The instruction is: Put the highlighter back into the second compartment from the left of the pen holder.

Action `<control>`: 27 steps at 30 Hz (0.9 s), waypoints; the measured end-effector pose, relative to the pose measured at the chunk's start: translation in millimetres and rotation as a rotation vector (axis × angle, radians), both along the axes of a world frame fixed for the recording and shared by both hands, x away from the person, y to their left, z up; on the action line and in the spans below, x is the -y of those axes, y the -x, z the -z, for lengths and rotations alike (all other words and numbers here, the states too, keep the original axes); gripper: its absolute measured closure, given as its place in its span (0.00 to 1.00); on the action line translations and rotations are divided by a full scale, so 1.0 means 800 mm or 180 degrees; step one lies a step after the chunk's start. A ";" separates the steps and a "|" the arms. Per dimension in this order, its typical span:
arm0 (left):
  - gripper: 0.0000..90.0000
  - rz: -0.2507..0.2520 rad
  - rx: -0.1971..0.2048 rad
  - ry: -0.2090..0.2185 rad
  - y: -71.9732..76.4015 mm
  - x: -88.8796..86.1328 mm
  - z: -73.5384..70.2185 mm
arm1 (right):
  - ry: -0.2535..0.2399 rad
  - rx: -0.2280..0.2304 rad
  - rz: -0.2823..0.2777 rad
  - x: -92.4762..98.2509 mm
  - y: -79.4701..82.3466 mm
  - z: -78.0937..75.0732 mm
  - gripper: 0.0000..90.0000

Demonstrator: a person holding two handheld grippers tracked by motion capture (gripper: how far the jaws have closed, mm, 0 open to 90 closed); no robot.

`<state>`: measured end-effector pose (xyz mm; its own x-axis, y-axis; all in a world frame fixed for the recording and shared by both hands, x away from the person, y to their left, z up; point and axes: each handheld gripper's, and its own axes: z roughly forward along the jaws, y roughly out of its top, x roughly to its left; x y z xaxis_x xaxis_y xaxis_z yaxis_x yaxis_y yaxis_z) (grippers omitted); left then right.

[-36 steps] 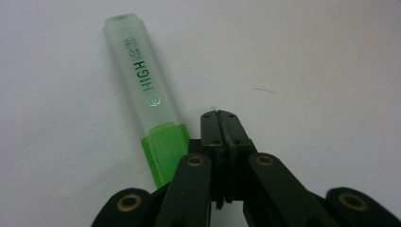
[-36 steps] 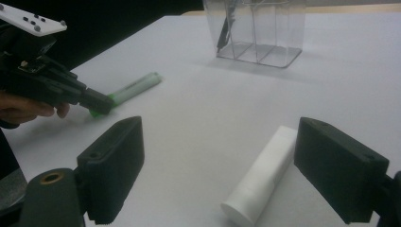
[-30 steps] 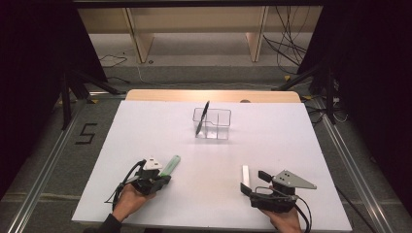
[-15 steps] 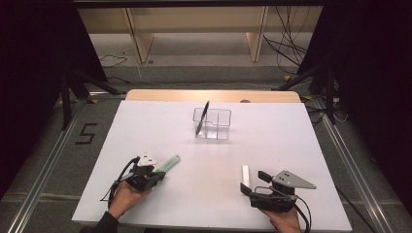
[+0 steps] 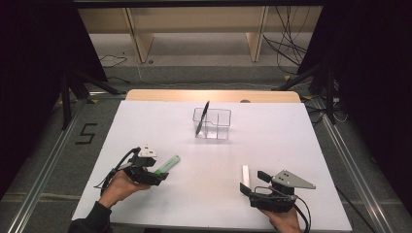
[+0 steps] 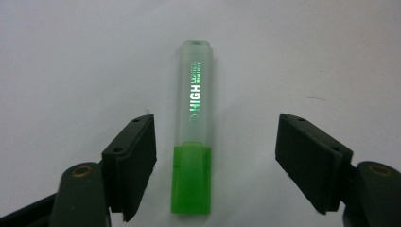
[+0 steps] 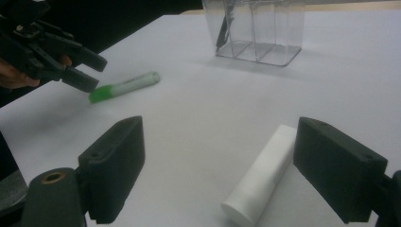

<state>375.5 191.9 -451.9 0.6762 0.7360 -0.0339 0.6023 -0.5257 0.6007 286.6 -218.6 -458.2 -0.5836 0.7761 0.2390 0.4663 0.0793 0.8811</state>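
Both pairs of jaws stand wide apart and hold nothing, each spread around a thing that lies flat on the white desk (image 5: 291,141). That desk takes up most of the floor space before me, with a pale wooden strip along its far edge. Toward the far middle sits a clear plastic organizer (image 5: 214,123) with compartments, and a black pen (image 5: 202,118) leans tilted in its left compartment, its top poking above the rim. At the near left, the left gripper (image 6: 215,165) is held low in the person's left hand (image 5: 118,186), and a green highlighter (image 6: 195,124) lies on the desk between its jaws, touching neither; the solid green end is nearest the gripper and the clear body, printed HIGH, points away. At the near right, the right gripper (image 7: 220,177), with its grey three-cornered plate on top, is held in the right hand (image 5: 284,222). A white cylinder (image 7: 262,176) lies just inside its right jaw, slanting away toward the organizer; I cannot tell whether it touches that jaw.
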 end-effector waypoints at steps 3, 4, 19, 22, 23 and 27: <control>0.28 -0.0018 -0.0119 -0.0110 -0.011 -0.002 -0.002 | -0.0007 0.0014 0.0004 0.001 0.000 -0.001 0.20; 0.26 -0.0004 -0.0168 -0.0124 -0.013 -0.001 -0.003 | -0.0015 0.0013 0.0002 0.001 0.000 -0.001 0.20; 0.25 0.0161 -0.0511 -0.0441 -0.033 0.014 0.001 | 0.0000 0.0000 -0.0023 -0.001 -0.001 0.000 0.20; 0.28 0.0135 -0.0553 -0.0475 -0.035 0.016 0.008 | 0.0018 0.0005 -0.0042 -0.002 -0.001 0.000 0.20; 0.29 0.0163 -0.0567 -0.0506 -0.035 0.016 0.010 | 0.0020 0.0005 -0.0042 -0.002 -0.001 0.000 0.20; 0.36 0.0204 -0.0629 -0.0563 -0.035 0.016 0.016 | 0.0015 0.0008 -0.0030 -0.002 -0.001 0.000 0.20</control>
<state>403.2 178.8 -464.3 0.7146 0.6981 -0.0446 0.6609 -0.6527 0.3704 287.6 -217.2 -458.3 -0.5914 0.7718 0.2337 0.4632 0.0878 0.8819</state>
